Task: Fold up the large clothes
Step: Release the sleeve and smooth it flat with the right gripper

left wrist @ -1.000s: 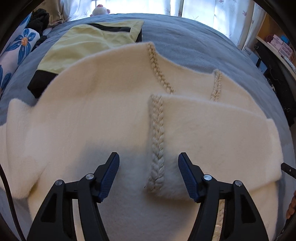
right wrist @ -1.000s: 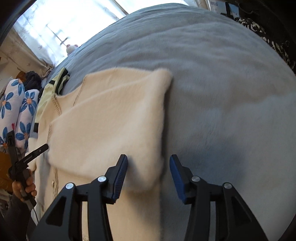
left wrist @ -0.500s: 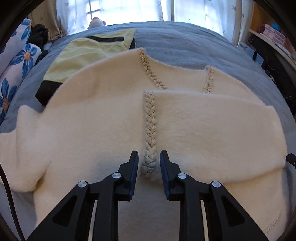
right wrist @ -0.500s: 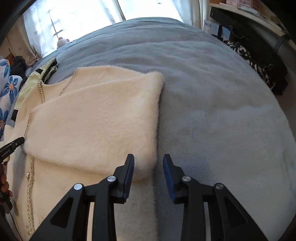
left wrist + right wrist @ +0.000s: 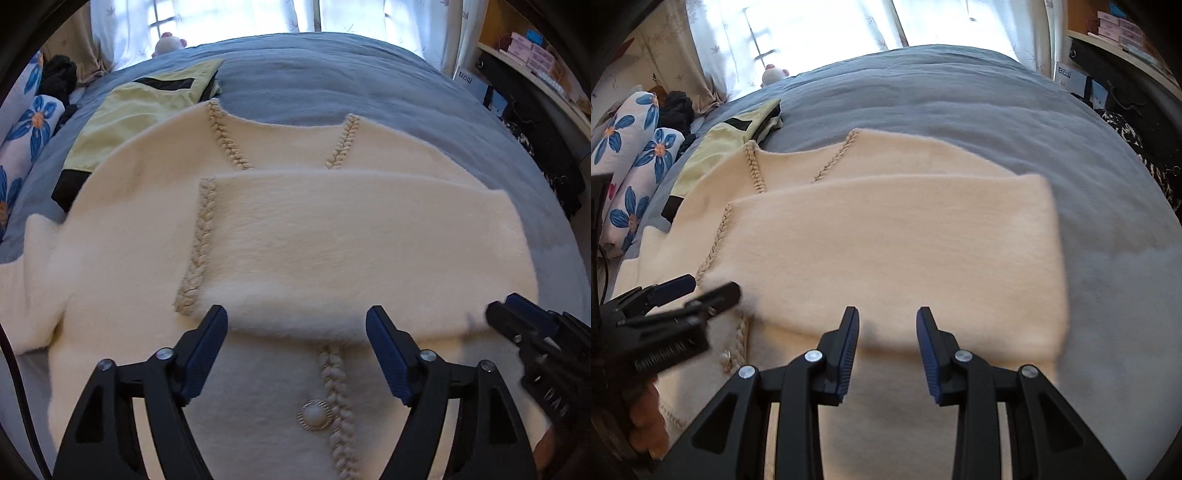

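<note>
A cream fluffy cardigan (image 5: 122, 258) with braided trim lies flat on the bed. Its right sleeve (image 5: 351, 240) is folded across the chest, with the braided cuff (image 5: 195, 266) at the left. My left gripper (image 5: 295, 314) hovers over the sleeve's near edge, its jaws opening wide with nothing pinched. A pearl button (image 5: 314, 413) sits just below it. My right gripper (image 5: 888, 314) hangs above the same sleeve edge (image 5: 886, 258), jaws partly apart and free of cloth. Each gripper shows in the other's view: the right gripper (image 5: 517, 317), the left gripper (image 5: 698, 291).
A folded yellow-green garment (image 5: 140, 118) with black bands lies beyond the cardigan's left shoulder. The blue-grey bed cover (image 5: 332, 74) stretches to the window. Flowered pillows (image 5: 635, 155) and dark clothes lie at the left, a plush toy (image 5: 168, 38) at the back, shelves (image 5: 535, 55) at the right.
The left jaws closed almost fully around the braided cuff, then sprang wide, and that gripper drew back and to the right. The right jaws narrowed and moved left along the sleeve's edge.
</note>
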`<state>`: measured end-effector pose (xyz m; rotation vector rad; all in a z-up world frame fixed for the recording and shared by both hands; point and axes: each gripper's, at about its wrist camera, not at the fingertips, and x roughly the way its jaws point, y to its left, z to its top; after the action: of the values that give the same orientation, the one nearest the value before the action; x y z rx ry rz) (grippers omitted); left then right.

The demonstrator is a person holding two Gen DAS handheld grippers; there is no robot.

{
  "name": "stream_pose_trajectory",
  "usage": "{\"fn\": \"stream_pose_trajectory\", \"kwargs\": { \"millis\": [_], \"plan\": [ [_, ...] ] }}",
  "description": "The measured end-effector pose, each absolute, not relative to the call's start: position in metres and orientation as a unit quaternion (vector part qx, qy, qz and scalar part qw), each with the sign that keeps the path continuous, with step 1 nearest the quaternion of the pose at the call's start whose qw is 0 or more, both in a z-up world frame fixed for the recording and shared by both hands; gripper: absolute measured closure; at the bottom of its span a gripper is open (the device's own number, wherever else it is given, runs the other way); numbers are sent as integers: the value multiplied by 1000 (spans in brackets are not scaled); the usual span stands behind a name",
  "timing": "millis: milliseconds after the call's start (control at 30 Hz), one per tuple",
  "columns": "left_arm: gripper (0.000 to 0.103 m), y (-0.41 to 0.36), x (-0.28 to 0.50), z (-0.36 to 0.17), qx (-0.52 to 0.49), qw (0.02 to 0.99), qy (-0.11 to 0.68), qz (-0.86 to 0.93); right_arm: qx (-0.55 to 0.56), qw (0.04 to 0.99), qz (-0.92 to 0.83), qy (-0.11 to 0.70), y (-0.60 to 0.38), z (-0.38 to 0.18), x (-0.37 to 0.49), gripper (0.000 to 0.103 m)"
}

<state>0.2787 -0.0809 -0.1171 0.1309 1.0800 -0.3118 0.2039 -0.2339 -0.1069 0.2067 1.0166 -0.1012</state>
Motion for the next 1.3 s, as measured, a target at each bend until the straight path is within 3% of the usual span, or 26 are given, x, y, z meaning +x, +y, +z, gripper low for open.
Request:
{"fn": "stream_pose_trajectory", "kwargs": {
  "millis": [467,600,700,767,1300],
  "plan": [
    [24,-72,287,-146,54,848,509,-137,123,852,-155,485,-304,-129,182,74],
    [21,-71,287,-148,57,848,512,-127,73,848,-178,494,-285,-132,187,71],
    [15,-69,294,-151,44,843,523,-120,60,843,-191,499,-286,-134,188,71],
    [6,-62,298,-156,27,836,535,-114,70,842,-190,500,-289,-135,188,71],
    [5,-50,297,-160,-4,836,534,-129,102,851,-179,483,-294,-137,182,66]
  ]
}}
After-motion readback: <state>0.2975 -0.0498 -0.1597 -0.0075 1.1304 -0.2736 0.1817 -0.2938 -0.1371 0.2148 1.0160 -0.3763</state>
